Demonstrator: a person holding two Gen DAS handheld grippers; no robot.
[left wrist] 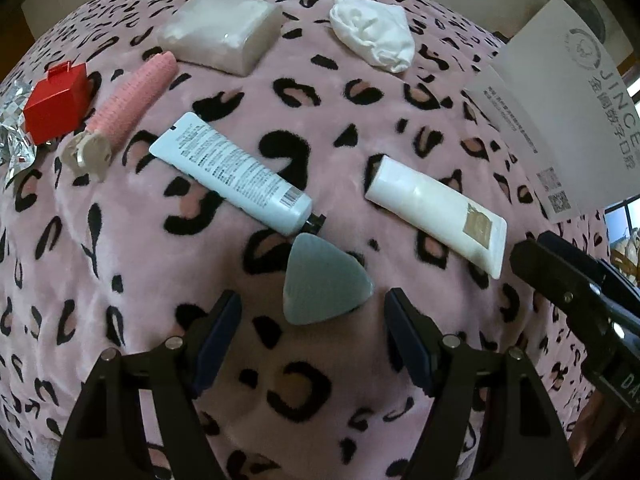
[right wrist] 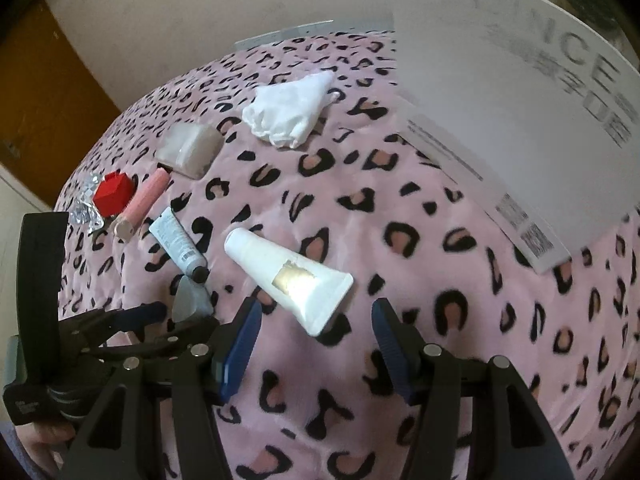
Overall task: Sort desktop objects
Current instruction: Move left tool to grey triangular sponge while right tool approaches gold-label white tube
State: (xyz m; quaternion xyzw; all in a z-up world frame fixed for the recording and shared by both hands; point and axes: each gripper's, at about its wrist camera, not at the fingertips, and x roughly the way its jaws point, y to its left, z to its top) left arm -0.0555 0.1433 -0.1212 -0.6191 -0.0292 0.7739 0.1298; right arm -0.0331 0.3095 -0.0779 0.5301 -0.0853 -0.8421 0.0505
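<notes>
Your left gripper point(left wrist: 313, 312) gapes wide, holding nothing, with the grey triangular sponge point(left wrist: 324, 282) lying between its fingertips. Your right gripper point(right wrist: 316, 326) is equally wide and empty, the white tube point(right wrist: 288, 276) just ahead at 12 o'clock. Only the left view shows the print on the pale blue tube point(left wrist: 232, 168); the right view adds an orange door point(right wrist: 44, 100) at 10 o'clock. The white paper bag point(right wrist: 520, 112) is cut off at 2 o'clock, its lettering blurred. Everything rests on a pink leopard-print blanket point(left wrist: 120, 240), with the red box point(left wrist: 56, 102) at 10 o'clock.
</notes>
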